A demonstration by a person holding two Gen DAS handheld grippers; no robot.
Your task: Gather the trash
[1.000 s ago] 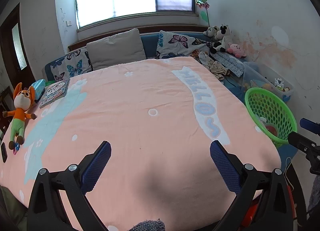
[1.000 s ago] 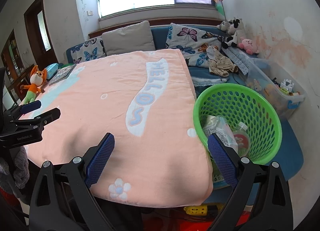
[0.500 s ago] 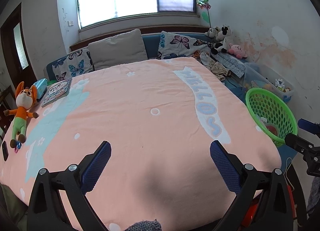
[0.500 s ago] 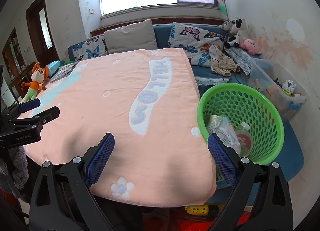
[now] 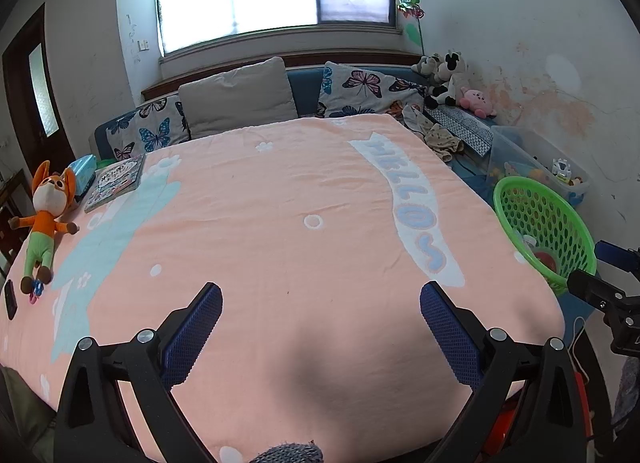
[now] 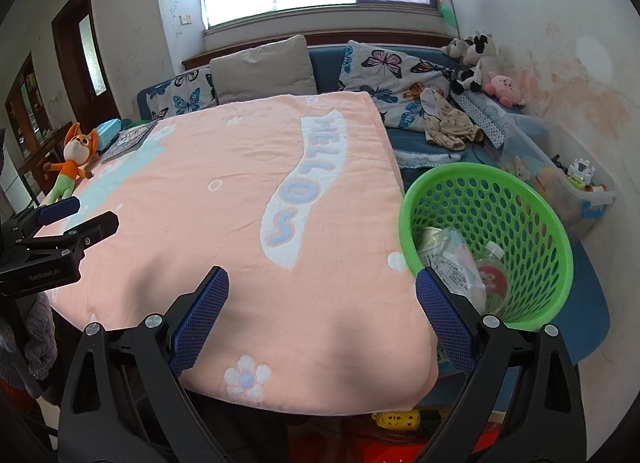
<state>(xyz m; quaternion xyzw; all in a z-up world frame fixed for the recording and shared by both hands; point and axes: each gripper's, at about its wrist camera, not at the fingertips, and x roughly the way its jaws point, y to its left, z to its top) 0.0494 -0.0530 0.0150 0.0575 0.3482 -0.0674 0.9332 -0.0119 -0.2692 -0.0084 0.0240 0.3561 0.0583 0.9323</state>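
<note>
Both hand-held grippers point(image 5: 320, 315) point(image 6: 322, 295) gape empty; trash point(image 6: 456, 263) lies in the green basket point(image 6: 532, 315) beside the right one.

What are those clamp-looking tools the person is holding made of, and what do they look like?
Both are the same design. The left gripper and right gripper each have two matte black plastic arms in a V shape, joined with silver round-headed bolts. Each finger carries a dark blue pad with a fine mesh texture. Small white lettering marks the left gripper's side in the right wrist view.
</note>
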